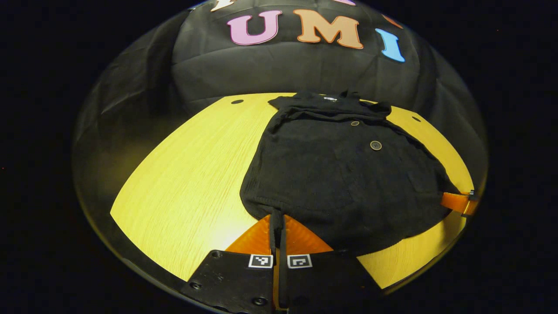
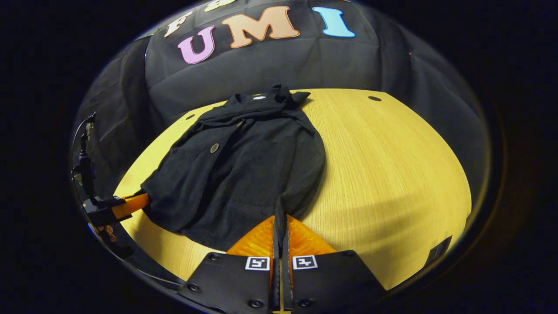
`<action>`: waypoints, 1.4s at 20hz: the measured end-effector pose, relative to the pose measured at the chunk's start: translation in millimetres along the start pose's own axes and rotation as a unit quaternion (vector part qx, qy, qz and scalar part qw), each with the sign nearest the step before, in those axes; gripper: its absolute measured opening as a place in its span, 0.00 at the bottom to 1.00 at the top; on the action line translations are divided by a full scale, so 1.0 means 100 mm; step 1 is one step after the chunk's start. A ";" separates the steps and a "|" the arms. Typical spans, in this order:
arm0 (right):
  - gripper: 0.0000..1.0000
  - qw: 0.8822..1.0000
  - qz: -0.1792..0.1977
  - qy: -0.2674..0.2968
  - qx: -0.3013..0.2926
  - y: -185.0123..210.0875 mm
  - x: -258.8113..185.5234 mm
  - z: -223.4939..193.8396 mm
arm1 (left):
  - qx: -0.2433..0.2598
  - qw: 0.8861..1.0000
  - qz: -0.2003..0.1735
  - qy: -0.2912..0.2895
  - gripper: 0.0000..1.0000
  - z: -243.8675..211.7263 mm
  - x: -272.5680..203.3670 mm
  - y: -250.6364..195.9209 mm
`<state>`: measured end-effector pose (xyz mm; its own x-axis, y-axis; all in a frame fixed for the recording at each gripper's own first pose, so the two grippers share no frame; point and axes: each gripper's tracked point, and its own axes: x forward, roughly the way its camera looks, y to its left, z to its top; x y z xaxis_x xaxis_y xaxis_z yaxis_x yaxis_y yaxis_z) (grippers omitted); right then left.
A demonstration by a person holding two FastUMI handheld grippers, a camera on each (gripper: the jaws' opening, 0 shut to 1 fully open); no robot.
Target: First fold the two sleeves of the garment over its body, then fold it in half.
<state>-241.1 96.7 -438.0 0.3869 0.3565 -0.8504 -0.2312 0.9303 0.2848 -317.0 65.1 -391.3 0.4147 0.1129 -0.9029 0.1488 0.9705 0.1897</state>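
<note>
Left gripper view, 9 o'clock side: bare wooden tabletop (image 1: 183,183). Centre to 3 o'clock: black garment (image 1: 340,174) flat on tabletop, sleeves already folded over body, collar at 12 o'clock, two buttons (image 1: 375,145) visible. At 6 o'clock: left hand-held gripper (image 1: 277,216), fingers pressed together on near hem of garment, cloth pinched between. At 3 o'clock edge: other hand-held gripper touching hem corner.

Right gripper view, 9 o'clock edge: left hand-held gripper (image 2: 130,201) at hem corner of garment (image 2: 244,165). At 6 o'clock: right hand-held gripper (image 2: 281,207), fingers narrowed to a slit, clamped on hem at opposite corner. Toward 3 o'clock: bare tabletop (image 2: 392,174).
</note>
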 end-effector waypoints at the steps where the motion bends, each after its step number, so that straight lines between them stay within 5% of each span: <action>1: 0.05 1.000 0.001 -0.005 0.002 0.02 -0.06 0.05 | -0.005 1.000 -0.004 -0.004 0.00 0.05 -0.07 0.01; 7: 0.05 0.999 0.011 -0.034 0.013 0.22 -0.63 0.15 | -0.009 0.998 -0.046 -0.046 0.00 0.32 -0.59 0.01; 14: 0.05 0.999 0.004 -0.027 0.029 0.50 -1.42 -0.50 | -0.018 0.996 -0.067 -0.052 0.00 -0.04 -1.35 0.27; 18: 0.05 0.998 0.003 -0.045 0.040 0.62 -1.74 -0.52 | -0.021 0.994 -0.077 -0.076 0.00 0.03 -1.63 0.35; 23: 0.05 0.996 0.001 -0.089 0.005 0.52 -1.52 0.29 | -0.021 0.989 -0.092 -0.113 0.00 0.71 -1.30 0.25; 28: 0.00 0.990 0.003 -0.136 -0.042 0.34 -0.94 1.66 | -0.007 0.978 -0.092 -0.187 0.00 2.05 -0.61 -0.04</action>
<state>-137.4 109.1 -275.4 0.6092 0.3820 -0.6949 -0.3031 0.9219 0.2411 -159.1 11.1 -258.1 0.6811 -0.1475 -0.7172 0.2402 0.9703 0.0285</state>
